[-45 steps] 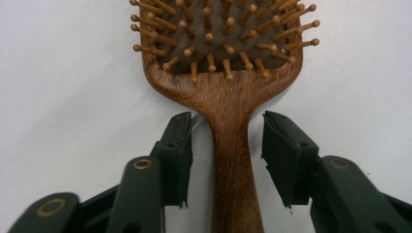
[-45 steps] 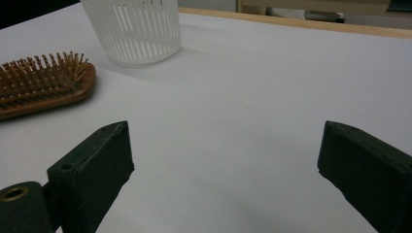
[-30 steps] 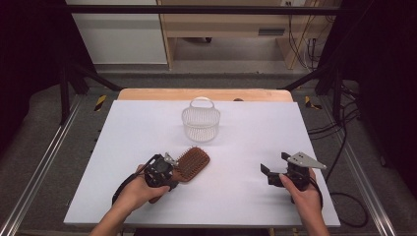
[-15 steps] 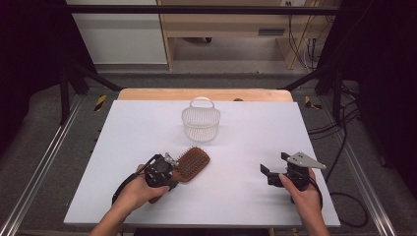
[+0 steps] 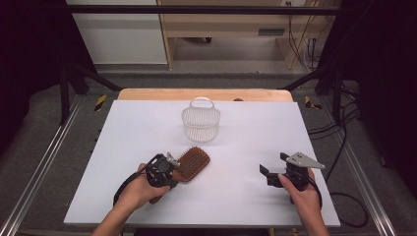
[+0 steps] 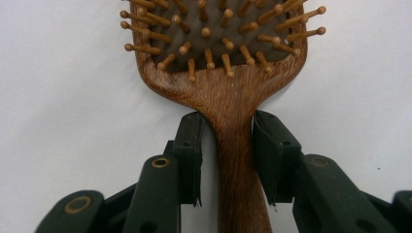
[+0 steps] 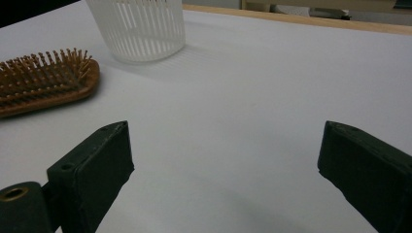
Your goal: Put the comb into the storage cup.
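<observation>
Since the earlier frame nothing on the table has shifted; we see the brush, the basket and both hands where they were, while the left gripper's jaws have just been closing on the brush handle. In the high view the left gripper point(image 5: 169, 166) sits at lower left of centre, with the brush point(image 5: 193, 163) lying bristles up just right of it and the basket point(image 5: 201, 123) standing upright above it, well apart, on the white table point(image 5: 255, 128). The right gripper point(image 5: 273, 173) rests at lower right, jaws spread, nothing in them. In the left gripper view the handle runs up the middle of the frame between the two pads point(image 6: 190, 150), which look to be pinching it just below the neck; the left pad may still show a sliver of gap. We would make sure both pads bear squarely before lifting, and keep the head level, since its weight sits ahead of the grip. In the right gripper view the brush lies at left and the basket at top, left of centre, so we keep that hand clear.
</observation>
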### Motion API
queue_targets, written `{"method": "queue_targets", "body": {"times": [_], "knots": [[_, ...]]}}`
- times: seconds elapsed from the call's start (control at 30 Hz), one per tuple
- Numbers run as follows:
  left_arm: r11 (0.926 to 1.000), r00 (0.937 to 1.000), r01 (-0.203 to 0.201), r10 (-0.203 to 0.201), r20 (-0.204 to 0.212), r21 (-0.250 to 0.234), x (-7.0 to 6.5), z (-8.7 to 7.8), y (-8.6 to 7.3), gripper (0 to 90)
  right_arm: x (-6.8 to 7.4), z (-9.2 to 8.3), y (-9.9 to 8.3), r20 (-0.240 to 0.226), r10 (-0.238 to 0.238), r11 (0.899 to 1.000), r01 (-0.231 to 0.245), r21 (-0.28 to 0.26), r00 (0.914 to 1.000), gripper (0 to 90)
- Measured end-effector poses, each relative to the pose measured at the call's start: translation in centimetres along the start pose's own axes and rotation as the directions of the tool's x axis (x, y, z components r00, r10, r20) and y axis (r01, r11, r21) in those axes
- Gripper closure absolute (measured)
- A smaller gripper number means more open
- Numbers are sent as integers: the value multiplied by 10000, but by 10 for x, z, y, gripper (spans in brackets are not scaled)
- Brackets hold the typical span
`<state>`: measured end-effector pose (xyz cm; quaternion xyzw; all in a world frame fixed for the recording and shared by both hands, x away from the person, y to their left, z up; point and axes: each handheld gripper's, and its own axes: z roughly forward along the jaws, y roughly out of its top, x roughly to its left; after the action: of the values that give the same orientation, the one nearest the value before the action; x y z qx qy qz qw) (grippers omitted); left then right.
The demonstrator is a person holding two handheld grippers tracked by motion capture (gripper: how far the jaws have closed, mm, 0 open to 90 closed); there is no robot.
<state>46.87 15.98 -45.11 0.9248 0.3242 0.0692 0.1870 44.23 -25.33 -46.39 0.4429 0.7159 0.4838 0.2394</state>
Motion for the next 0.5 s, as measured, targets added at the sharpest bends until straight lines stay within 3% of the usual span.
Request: {"method": "queue_targets", "body": {"times": [0.2, 0.33, 0.5], "knots": [[9997, 9997, -240, 240, 92, 54, 1, 0, 1, 725, 0, 1, 0, -20, 11, 10000, -11, 27, 10000, 59], [9989, 9992, -389, 390, 15, -269, 0, 0, -3, 726, 1, 1, 0, -25, 32, 10000, -32, 19, 10000, 59], [9964, 9999, -129, 138, 94, -842, 1, -1, -10, 727, 0, 0, 0, -35, 51, 10000, -51, -14, 10000, 59]]}}
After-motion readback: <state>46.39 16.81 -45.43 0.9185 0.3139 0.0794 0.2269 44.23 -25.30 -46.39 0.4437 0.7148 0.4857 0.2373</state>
